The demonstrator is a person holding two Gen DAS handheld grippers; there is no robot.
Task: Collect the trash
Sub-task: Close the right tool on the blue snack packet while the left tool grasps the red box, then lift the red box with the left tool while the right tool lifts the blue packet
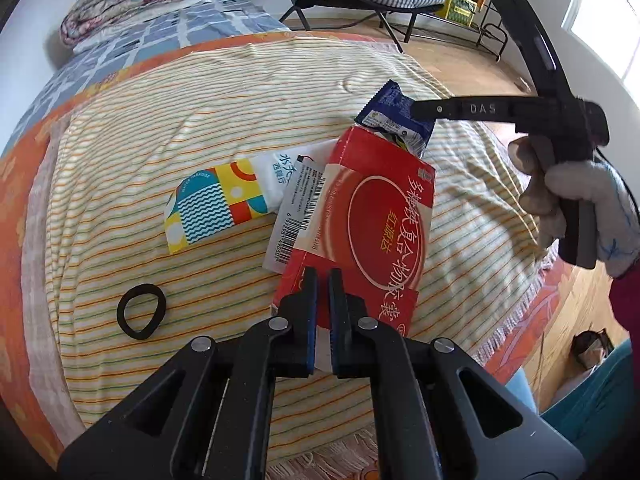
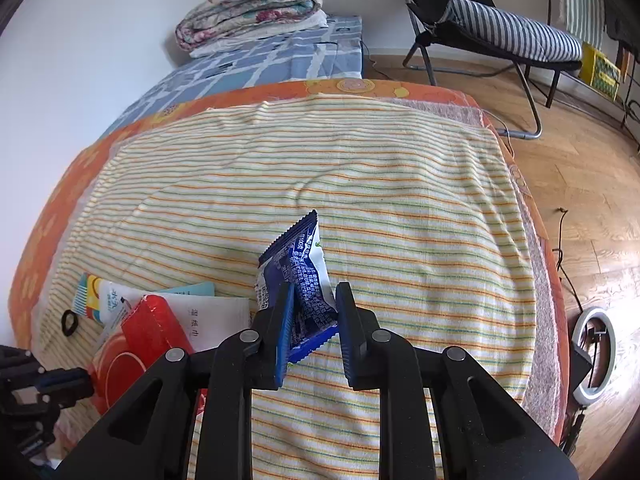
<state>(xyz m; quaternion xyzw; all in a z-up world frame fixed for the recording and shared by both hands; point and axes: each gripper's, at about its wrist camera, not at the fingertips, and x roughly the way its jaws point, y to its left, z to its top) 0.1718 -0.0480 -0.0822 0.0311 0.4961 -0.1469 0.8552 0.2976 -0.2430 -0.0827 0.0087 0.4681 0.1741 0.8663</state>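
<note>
A red medicine box (image 1: 372, 216) lies on the striped bed cover (image 1: 200, 112). My left gripper (image 1: 323, 280) is shut on the box's near edge, with the card pinched between its pads. Just beyond the box a crumpled blue snack wrapper (image 2: 300, 272) stands up off the cover, and my right gripper (image 2: 314, 292) is shut on it. In the left wrist view the same wrapper (image 1: 396, 116) hangs from the right gripper's fingers (image 1: 440, 110). A colourful tissue pack (image 1: 216, 204) and a white barcoded packet (image 1: 300, 208) lie partly under the box.
A black hair tie (image 1: 141, 312) lies at the left of the cover. A gloved hand (image 1: 580, 188) holds the right gripper. Folded quilts (image 2: 252, 8) sit at the far end of the bed. On the wooden floor stand a folding chair (image 2: 500, 32) and a ring light (image 2: 596, 356).
</note>
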